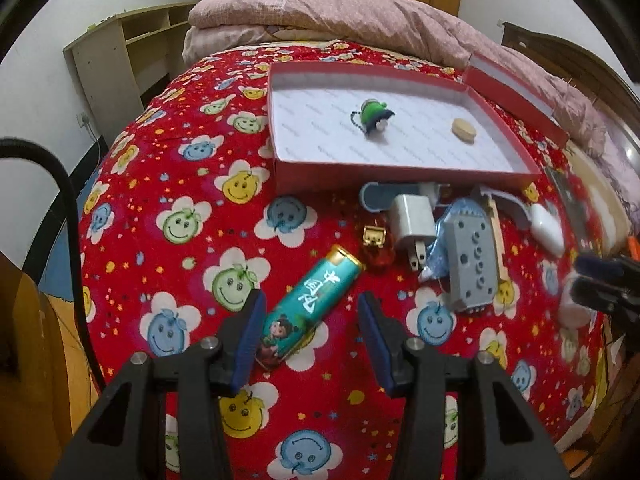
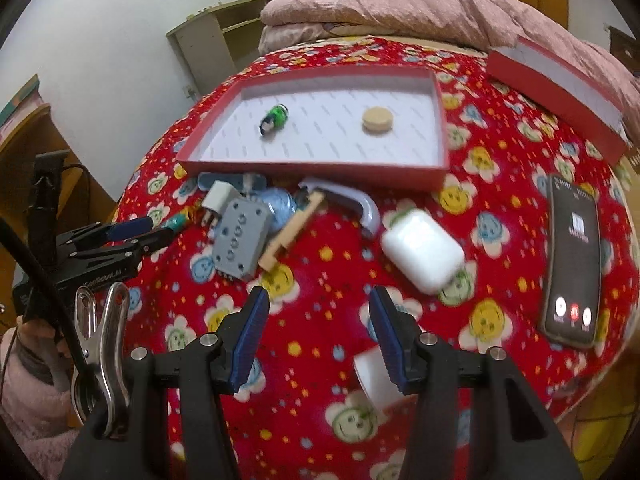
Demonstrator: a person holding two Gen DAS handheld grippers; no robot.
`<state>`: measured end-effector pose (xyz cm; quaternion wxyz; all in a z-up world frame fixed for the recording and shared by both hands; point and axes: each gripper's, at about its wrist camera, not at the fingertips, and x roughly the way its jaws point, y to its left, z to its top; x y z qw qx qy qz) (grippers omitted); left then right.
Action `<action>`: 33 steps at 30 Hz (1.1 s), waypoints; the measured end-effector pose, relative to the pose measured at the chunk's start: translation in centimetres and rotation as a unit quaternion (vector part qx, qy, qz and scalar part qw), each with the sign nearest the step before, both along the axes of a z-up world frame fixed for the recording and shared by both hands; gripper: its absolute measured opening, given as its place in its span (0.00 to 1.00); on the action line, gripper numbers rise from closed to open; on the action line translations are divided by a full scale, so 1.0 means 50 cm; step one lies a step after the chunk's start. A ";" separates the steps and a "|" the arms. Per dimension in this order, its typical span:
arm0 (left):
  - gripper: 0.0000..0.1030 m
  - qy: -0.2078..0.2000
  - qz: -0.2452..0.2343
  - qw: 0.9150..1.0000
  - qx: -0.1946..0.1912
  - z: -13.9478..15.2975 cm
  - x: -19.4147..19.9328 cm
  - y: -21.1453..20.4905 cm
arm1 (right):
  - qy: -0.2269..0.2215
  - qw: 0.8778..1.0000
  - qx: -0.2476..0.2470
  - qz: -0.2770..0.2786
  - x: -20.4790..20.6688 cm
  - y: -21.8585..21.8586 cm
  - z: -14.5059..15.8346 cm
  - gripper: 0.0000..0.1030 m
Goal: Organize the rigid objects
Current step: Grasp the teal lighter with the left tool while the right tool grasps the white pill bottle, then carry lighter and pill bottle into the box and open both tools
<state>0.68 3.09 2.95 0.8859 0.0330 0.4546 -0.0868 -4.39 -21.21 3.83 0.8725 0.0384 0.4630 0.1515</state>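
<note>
Left wrist view takes in a bed spread with a red blanket printed with smiling flower faces (image 1: 168, 216); a folded pink quilt (image 1: 340, 12) lies at its far end; nearer sits a shallow red cardboard tray with a white lining (image 1: 400, 176), and a second red box part (image 1: 516, 96) lies just beyond its right corner; a black smartphone with a lit call screen (image 2: 572, 260) lies well to the right of the tray in the right wrist view. Inside the tray rest a small green and black figure on a bead chain (image 1: 374, 118) and a round tan disc (image 1: 464, 131), well apart from each other. Just in front of the tray's near wall lies a cluster of small rigid things, touching or overlapping: a grey plastic block with round holes (image 1: 472, 264), a white earbud case (image 2: 422, 256) off to the right of the pile, a curved grey-blue plastic piece (image 2: 348, 200), a white plug-in charger cube (image 1: 412, 222), a pale wooden strip (image 2: 290, 232), a small red and gold piece (image 1: 376, 244). A teal cylindrical tube with a gold cap and a cartoon figure (image 1: 308, 304) lies tilted on the blanket nearest the left claw (image 1: 310, 312); its lower end sits between the blue pads, which stand apart and do not press it. The right claw (image 2: 318, 312) hangs over bare blanket near the earbud case, pads apart, nothing between them; a white object (image 2: 374, 376) shows partly behind its right finger, too blurred to name.
</note>
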 end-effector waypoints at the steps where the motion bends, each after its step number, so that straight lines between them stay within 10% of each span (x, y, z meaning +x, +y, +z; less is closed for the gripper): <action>1: 0.49 -0.002 -0.001 1.000 0.003 -0.002 -0.002 -0.002 | 0.002 1.000 0.004 -0.002 -0.006 -0.005 -0.003 0.52; 19: 0.52 -0.019 0.005 1.000 0.018 -0.024 -0.007 -0.017 | -0.065 0.995 -0.068 0.016 -0.098 -0.045 0.001 0.70; 24: 0.27 -0.015 -0.013 1.000 0.013 -0.022 -0.016 -0.031 | -0.048 0.996 -0.071 0.009 -0.096 -0.058 -0.024 0.71; 33: 0.24 -0.005 -0.047 0.999 0.024 -0.026 -0.053 -0.075 | -0.009 0.998 -0.056 0.001 -0.080 -0.065 -0.071 0.71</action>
